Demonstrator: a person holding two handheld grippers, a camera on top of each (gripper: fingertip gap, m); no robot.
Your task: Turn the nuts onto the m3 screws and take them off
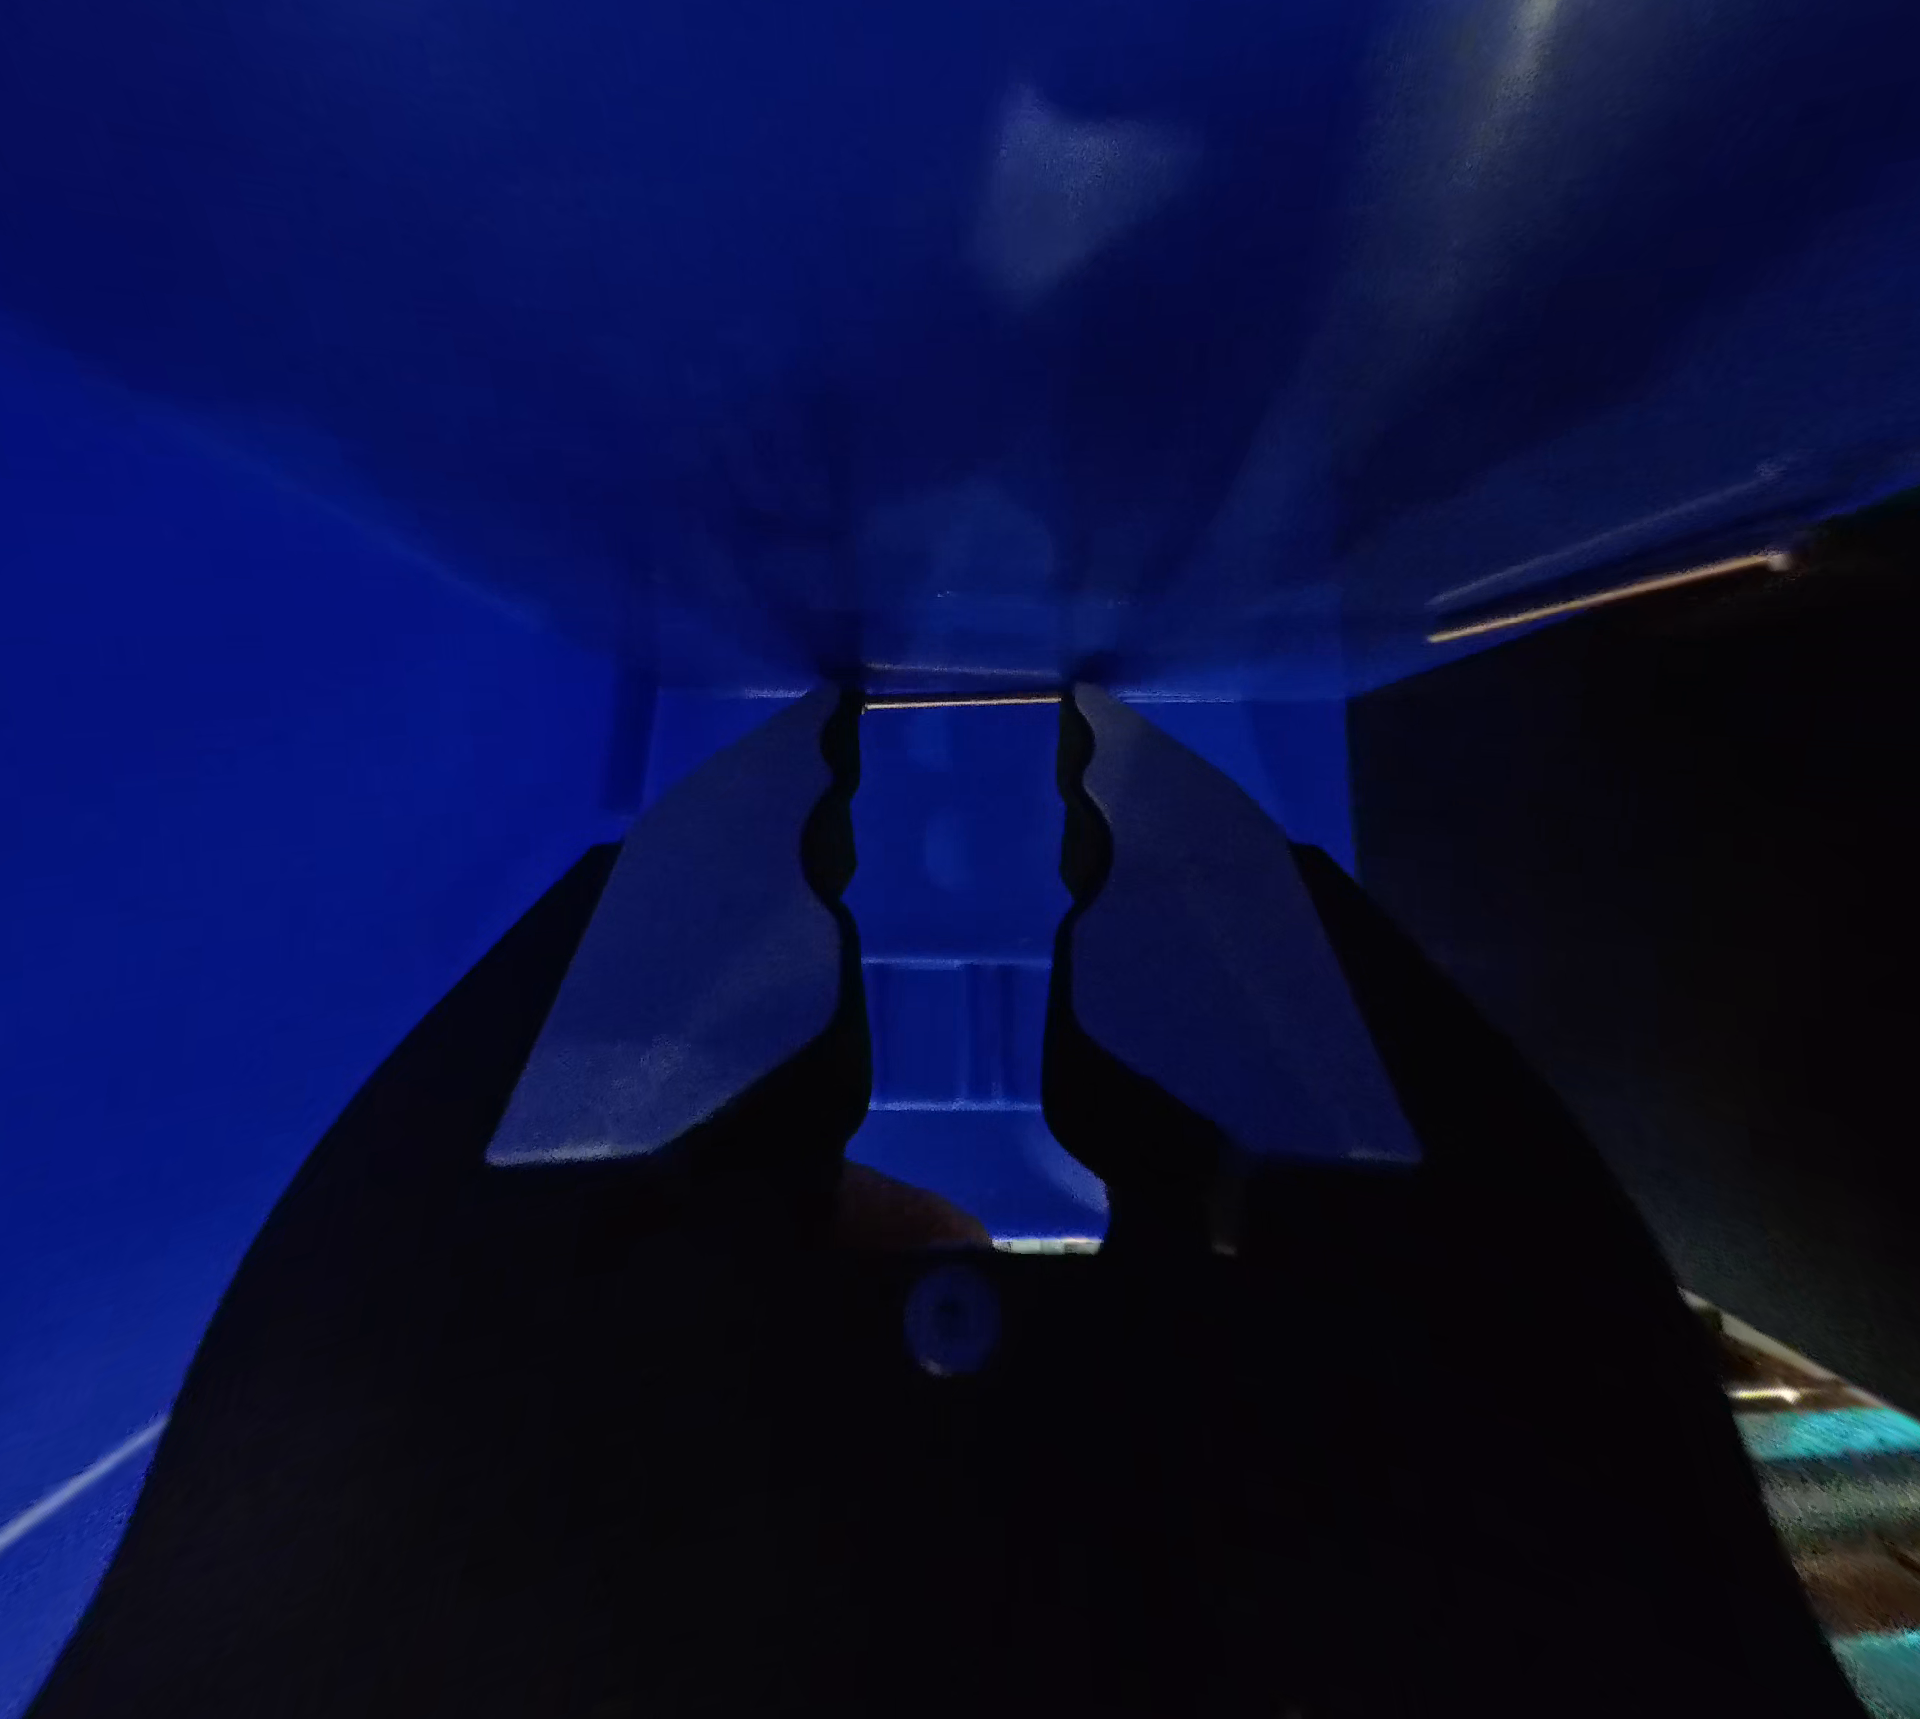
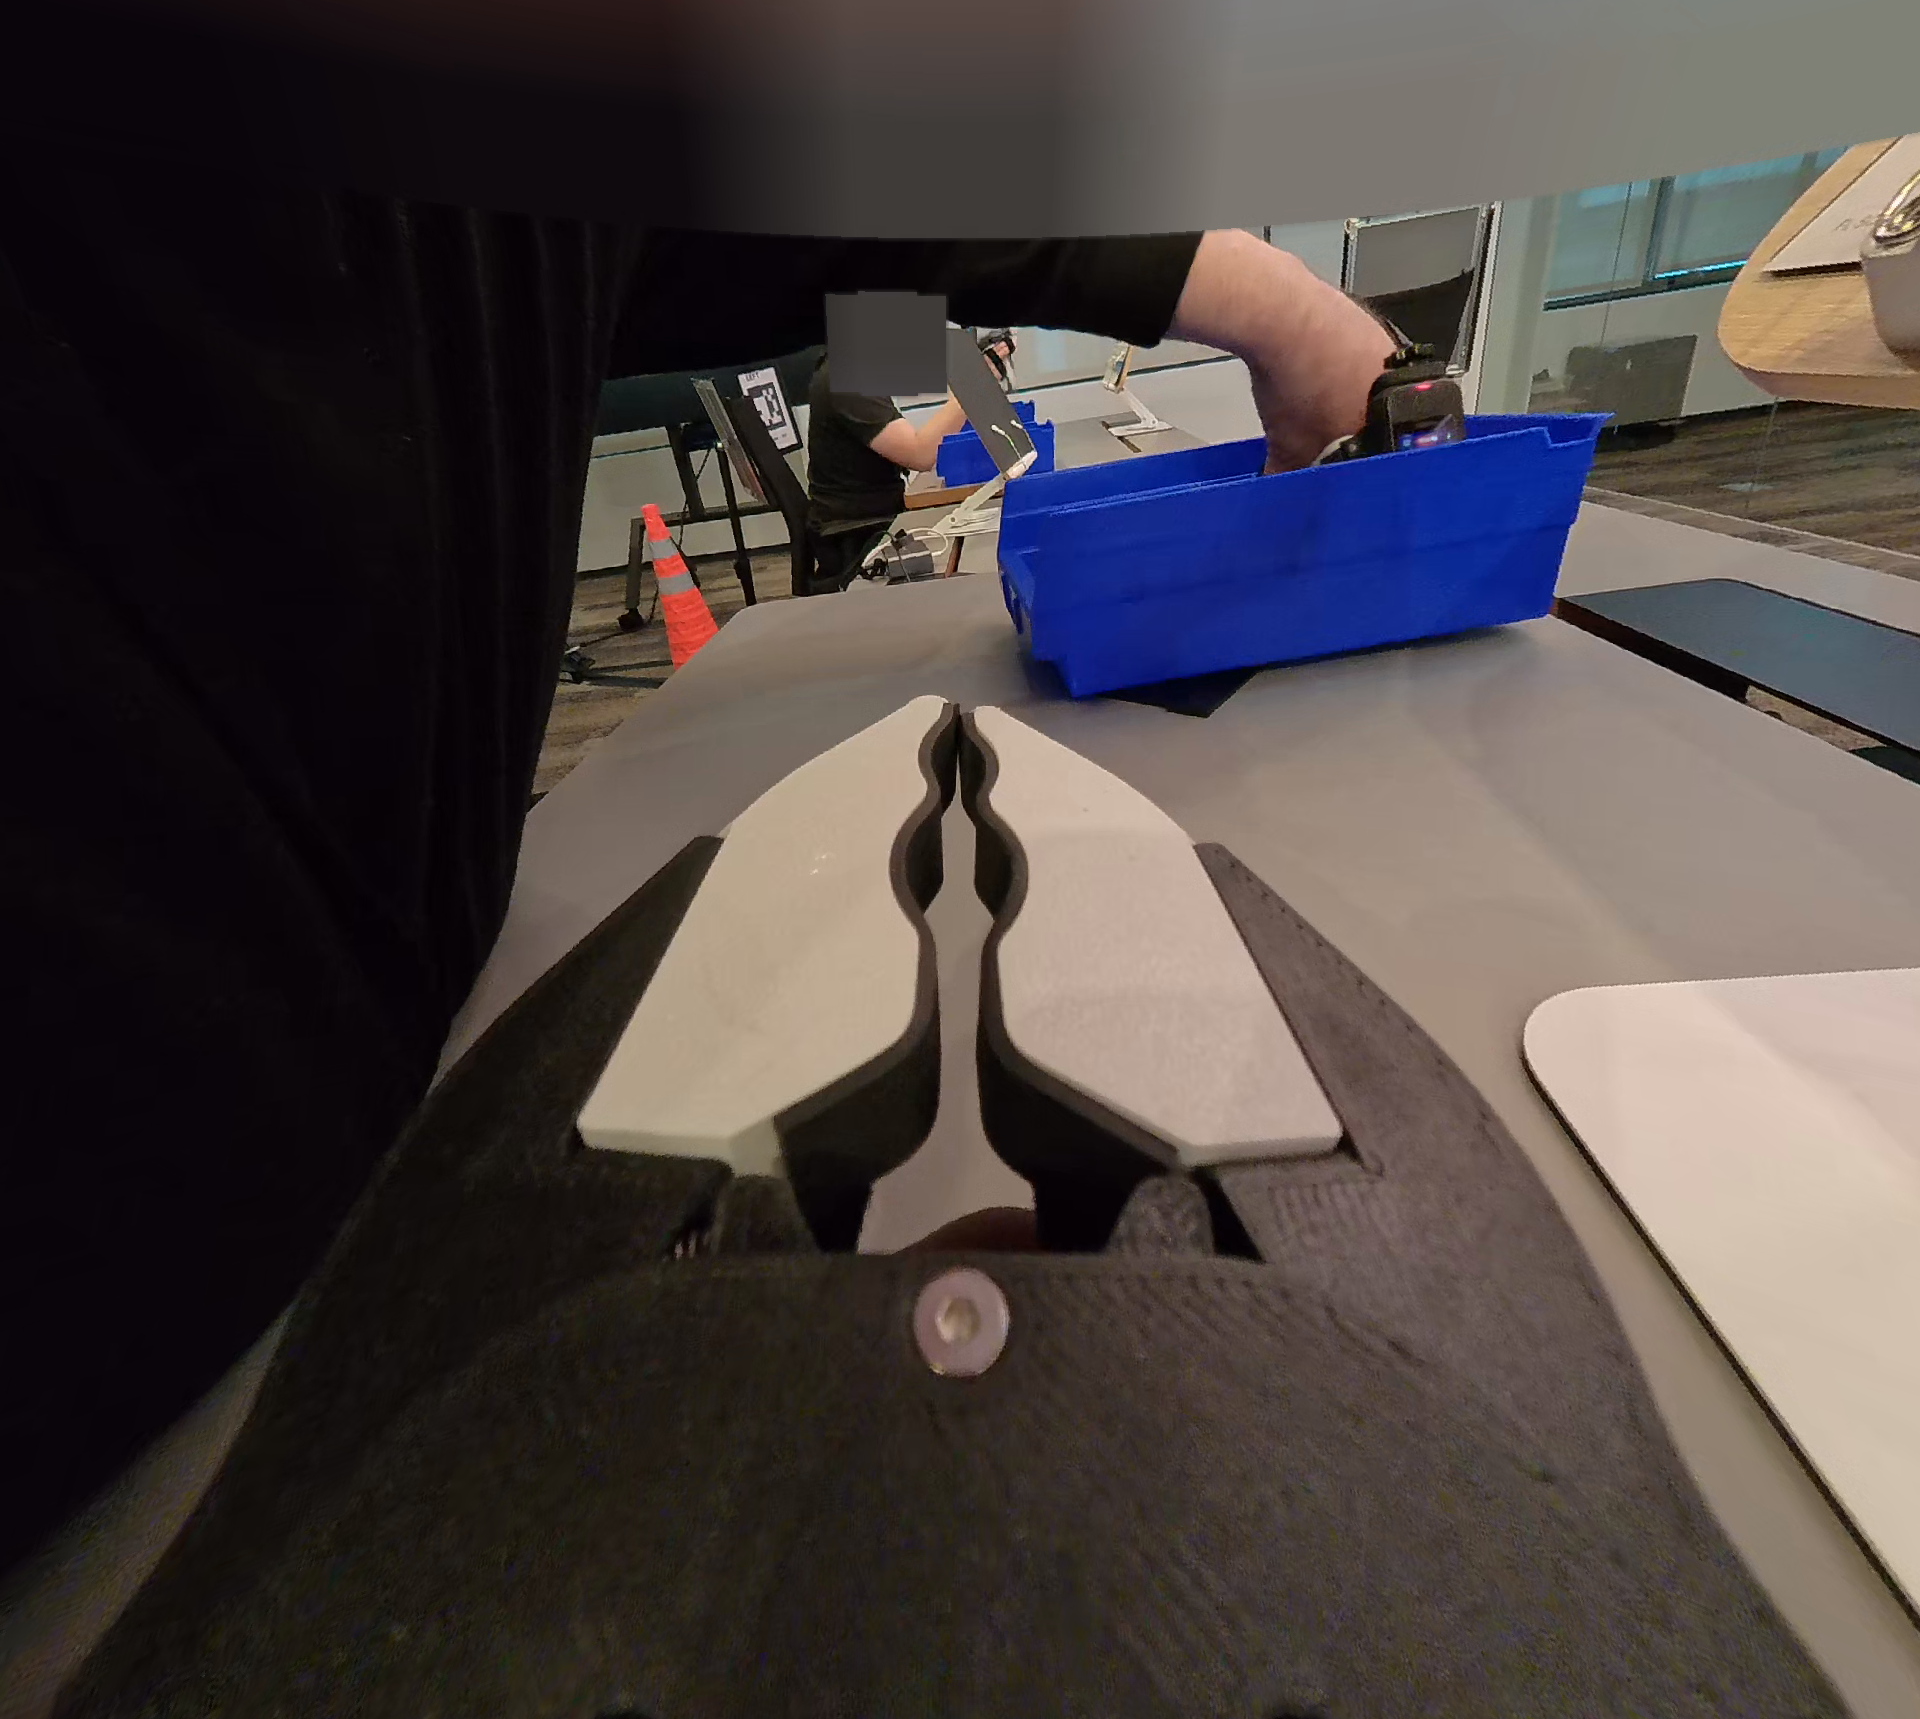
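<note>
My left gripper (image 1: 961, 701) is deep inside the blue bin (image 1: 935, 215); its jaws stand open with a clear gap. A thin metallic rod (image 1: 961, 701) spans the gap at the fingertips; I cannot tell whether they touch it. A second thin rod (image 1: 1610, 597) lies to the right, along a dark block (image 1: 1662, 942). No nuts show. In the right wrist view, my right gripper (image 2: 958, 715) is shut and empty, low over the grey table (image 2: 1351, 838). The blue bin (image 2: 1288, 568) stands beyond it, with the left gripper (image 2: 1408, 412) and a bare forearm reaching in.
A white board (image 2: 1766, 1202) lies on the table at the right. A dark mat (image 2: 1766, 641) lies to the right of the bin. A person's black-clothed torso (image 2: 260, 734) fills the left side. An orange cone (image 2: 675, 589) and another seated person are across the room.
</note>
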